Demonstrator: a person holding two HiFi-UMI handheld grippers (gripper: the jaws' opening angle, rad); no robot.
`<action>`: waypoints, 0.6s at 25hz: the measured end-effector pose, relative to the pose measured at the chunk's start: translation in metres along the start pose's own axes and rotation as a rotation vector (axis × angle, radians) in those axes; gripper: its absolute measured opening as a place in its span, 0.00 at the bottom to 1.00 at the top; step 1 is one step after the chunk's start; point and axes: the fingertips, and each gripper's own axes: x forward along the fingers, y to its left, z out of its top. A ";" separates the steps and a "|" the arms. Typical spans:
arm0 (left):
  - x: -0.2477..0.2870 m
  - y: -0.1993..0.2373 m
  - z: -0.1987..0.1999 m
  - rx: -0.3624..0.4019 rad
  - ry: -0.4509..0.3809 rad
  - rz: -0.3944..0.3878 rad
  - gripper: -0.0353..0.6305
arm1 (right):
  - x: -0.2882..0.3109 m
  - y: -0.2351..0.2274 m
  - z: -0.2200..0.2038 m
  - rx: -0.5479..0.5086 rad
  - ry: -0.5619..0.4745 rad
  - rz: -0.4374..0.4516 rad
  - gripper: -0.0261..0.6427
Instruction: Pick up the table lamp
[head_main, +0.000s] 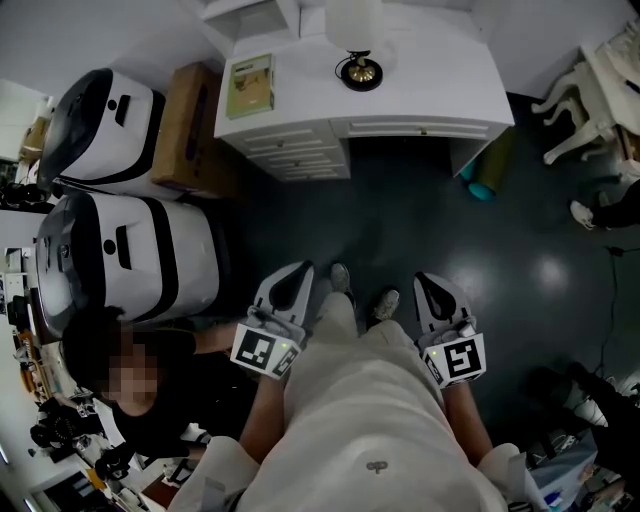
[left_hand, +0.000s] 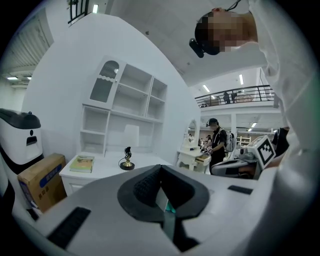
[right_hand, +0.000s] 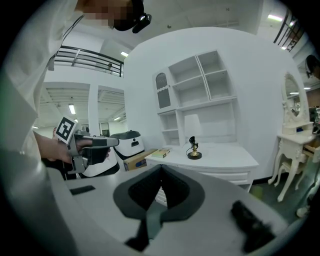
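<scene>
The table lamp (head_main: 358, 55) has a white shade and a round black and brass base, and stands on the white desk (head_main: 440, 75) at the far end of the dark floor. The left gripper view shows the lamp (left_hand: 127, 159) small on the desktop, and so does the right gripper view (right_hand: 193, 150). My left gripper (head_main: 296, 279) and right gripper (head_main: 431, 285) are held low by the person's legs, well short of the desk. Both point toward it. The left gripper (left_hand: 161, 186) and the right gripper (right_hand: 161, 191) are shut with nothing between their jaws.
A book (head_main: 249, 85) lies on the desk's left end. A cardboard box (head_main: 185, 125) and two white and black machines (head_main: 105, 120) (head_main: 130, 255) stand at the left. A white vanity table (head_main: 590, 95) is at the right. Someone crouches at lower left (head_main: 150, 400).
</scene>
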 end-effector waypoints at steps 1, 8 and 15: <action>0.002 0.001 -0.001 -0.002 0.003 -0.002 0.07 | 0.002 -0.002 -0.001 0.003 0.002 -0.001 0.06; 0.032 0.029 0.002 -0.001 0.001 -0.042 0.07 | 0.031 -0.015 0.014 -0.004 -0.006 -0.045 0.06; 0.071 0.069 0.022 0.005 -0.021 -0.109 0.07 | 0.072 -0.027 0.039 -0.016 -0.015 -0.106 0.06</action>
